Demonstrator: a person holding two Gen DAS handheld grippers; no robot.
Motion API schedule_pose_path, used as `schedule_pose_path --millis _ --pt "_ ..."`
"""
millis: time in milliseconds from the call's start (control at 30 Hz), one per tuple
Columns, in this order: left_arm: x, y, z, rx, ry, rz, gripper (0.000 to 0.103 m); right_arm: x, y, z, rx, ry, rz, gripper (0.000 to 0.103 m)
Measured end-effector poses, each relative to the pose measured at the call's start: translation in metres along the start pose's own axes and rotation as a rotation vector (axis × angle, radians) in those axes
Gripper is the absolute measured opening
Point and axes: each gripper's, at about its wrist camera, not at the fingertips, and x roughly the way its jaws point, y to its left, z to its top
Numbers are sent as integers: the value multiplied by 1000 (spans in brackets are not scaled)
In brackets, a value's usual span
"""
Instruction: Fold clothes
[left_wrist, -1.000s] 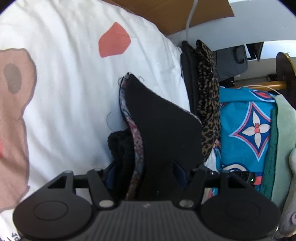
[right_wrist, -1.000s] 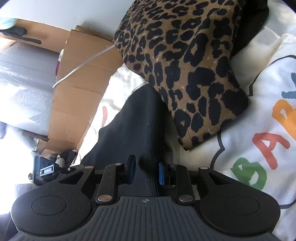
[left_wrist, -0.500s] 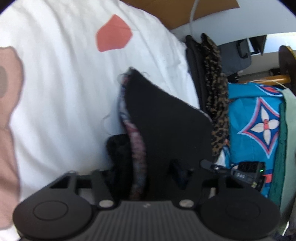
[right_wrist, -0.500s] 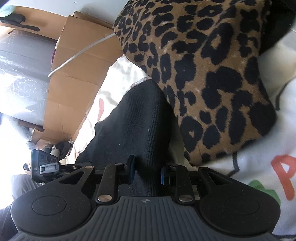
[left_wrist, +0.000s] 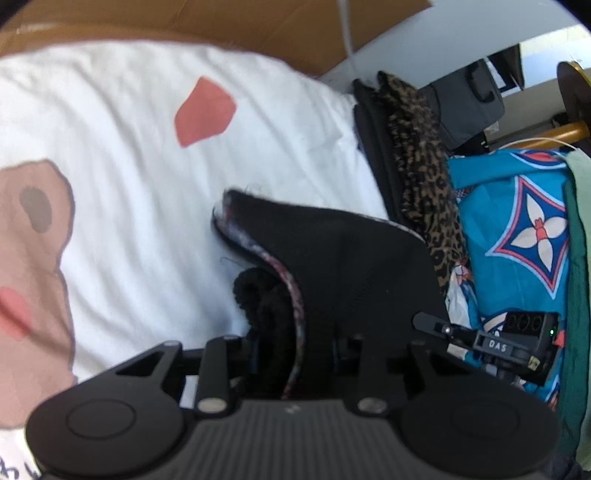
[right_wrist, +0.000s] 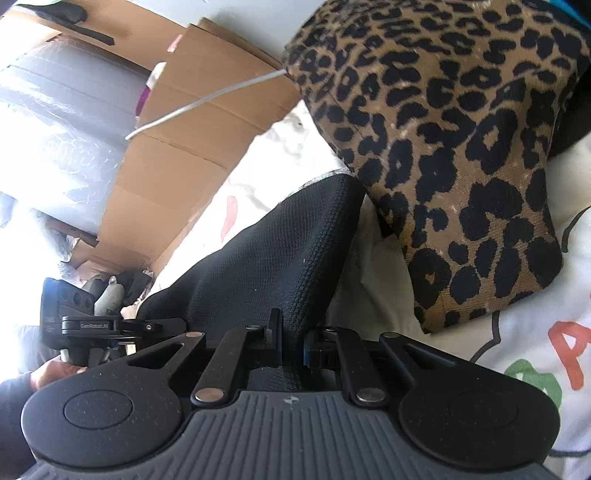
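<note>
A black knit garment (left_wrist: 351, 266) with a patterned inner lining is held up off the white printed bedsheet (left_wrist: 129, 140). My left gripper (left_wrist: 295, 354) is shut on its folded edge, with a bunched black layer beside it. In the right wrist view the same black garment (right_wrist: 273, 254) rises from my right gripper (right_wrist: 291, 339), which is shut on another part of it. A folded leopard-print garment (right_wrist: 461, 140) lies just right of the black cloth on the sheet (right_wrist: 535, 332); it also shows in the left view as a leopard-print stack (left_wrist: 424, 173).
Cardboard boxes (right_wrist: 177, 147) and a white cable (right_wrist: 207, 99) stand behind the bed. A blue patterned cloth (left_wrist: 517, 229) and green fabric (left_wrist: 576, 258) lie right of the leopard stack. A hand (right_wrist: 55, 369) holds the other gripper's body (right_wrist: 74, 317) at left.
Both grippers have swung, tilting the views; the black garment's top edge has drooped over to the left. The leopard garment sits farther right in the right view. Both grips stay unchanged.
</note>
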Motion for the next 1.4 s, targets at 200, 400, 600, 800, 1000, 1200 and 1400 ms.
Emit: schedule_pose_path --millis 200,400,600,800,1000,1200,1400 --pt "-22 -16 -14 10 -42 37 34 -13 14 -3 -35 -12 28 8" --pt "-34 -25 -25 8 -67 76 34 -17 28 -5 -51 -9 41 8" --pt "-48 -31 -35 8 -87 83 34 -31 49 -5 -83 -9 49 8" --pt "-75 -49 -45 40 -128 100 34 -47 74 -3 -165 -17 71 8" --pt "-97 -69 -52 74 -216 113 34 -67 101 10 -285 -14 108 8" --pt "-109 -94 -47 115 -250 126 34 -85 111 15 -307 -62 141 8" --pt "-114 -108 -47 121 -266 125 34 -99 112 22 -323 -86 149 8"
